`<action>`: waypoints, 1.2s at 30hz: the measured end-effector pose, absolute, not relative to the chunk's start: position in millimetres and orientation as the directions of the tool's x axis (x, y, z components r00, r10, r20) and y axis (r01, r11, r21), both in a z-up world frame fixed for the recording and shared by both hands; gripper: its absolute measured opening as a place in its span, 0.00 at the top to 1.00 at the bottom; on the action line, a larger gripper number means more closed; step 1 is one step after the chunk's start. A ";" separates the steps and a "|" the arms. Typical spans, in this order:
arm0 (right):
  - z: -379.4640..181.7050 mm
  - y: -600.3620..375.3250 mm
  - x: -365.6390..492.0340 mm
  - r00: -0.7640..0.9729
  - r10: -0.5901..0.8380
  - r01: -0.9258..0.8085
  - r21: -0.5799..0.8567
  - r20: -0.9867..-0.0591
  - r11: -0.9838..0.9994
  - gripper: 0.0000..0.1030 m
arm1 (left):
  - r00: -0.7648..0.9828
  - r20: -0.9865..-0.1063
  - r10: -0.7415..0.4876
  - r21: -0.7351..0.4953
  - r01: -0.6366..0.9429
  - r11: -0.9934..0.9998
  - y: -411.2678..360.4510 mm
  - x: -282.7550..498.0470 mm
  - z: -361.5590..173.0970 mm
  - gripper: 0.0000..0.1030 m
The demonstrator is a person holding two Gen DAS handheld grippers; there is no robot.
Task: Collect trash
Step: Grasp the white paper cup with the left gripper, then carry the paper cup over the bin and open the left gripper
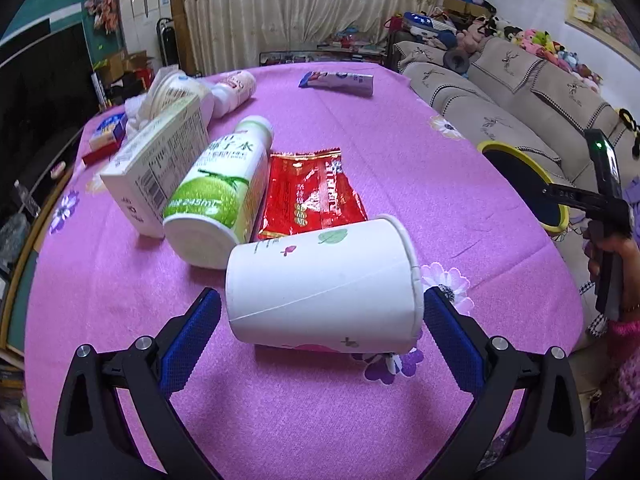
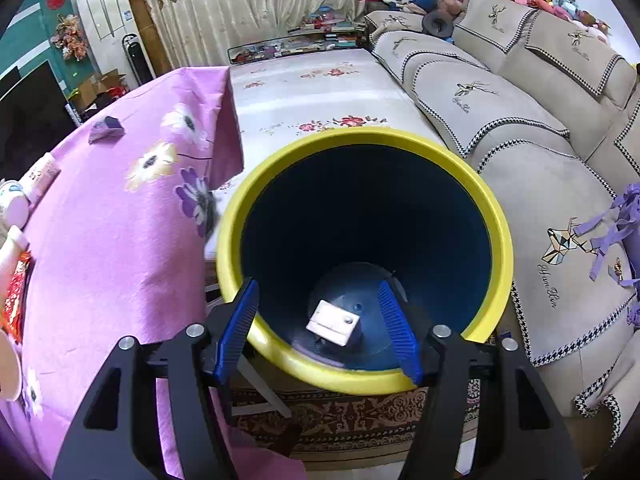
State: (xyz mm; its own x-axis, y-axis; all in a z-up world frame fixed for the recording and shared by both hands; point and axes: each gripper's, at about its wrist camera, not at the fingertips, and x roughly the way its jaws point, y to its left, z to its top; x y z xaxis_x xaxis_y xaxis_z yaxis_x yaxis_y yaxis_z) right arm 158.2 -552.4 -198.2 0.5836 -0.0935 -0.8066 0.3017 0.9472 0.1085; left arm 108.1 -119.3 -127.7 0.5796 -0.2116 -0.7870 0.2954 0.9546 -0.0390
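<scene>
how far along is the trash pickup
Early on. One small box already lies in the bottom of the bin, below the open right gripper. The open left gripper straddles a tipped paper cup, not yet clamped. Left on the table: green bottle, red wrapper, carton, tube and more behind.

I see the table's purple flowered cloth (image 1: 400, 152) carrying a tipped paper cup (image 1: 324, 284), red wrapper (image 1: 312, 196), green-labelled bottle (image 1: 220, 192), white carton (image 1: 156, 172) and a toothpaste tube (image 1: 336, 82) farther back.
</scene>
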 end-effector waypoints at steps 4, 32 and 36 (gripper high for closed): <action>-191.1 -549.6 151.2 0.602 -0.065 0.285 0.138 -0.796 0.948 0.42 | 0.570 -0.788 -0.233 -0.069 0.295 0.953 -114.9 109.8 -129.9 0.19; -138.7 -598.5 48.7 0.680 -0.231 0.396 0.084 -0.696 0.915 0.37 | 0.434 -0.749 -0.501 -0.072 0.698 0.712 -318.7 140.1 -74.0 0.19; -145.6 -616.9 34.3 0.668 -0.245 0.427 0.092 -0.703 0.899 0.37 | 0.399 -0.762 -0.510 -0.065 0.736 0.674 -378.7 154.9 -86.8 0.19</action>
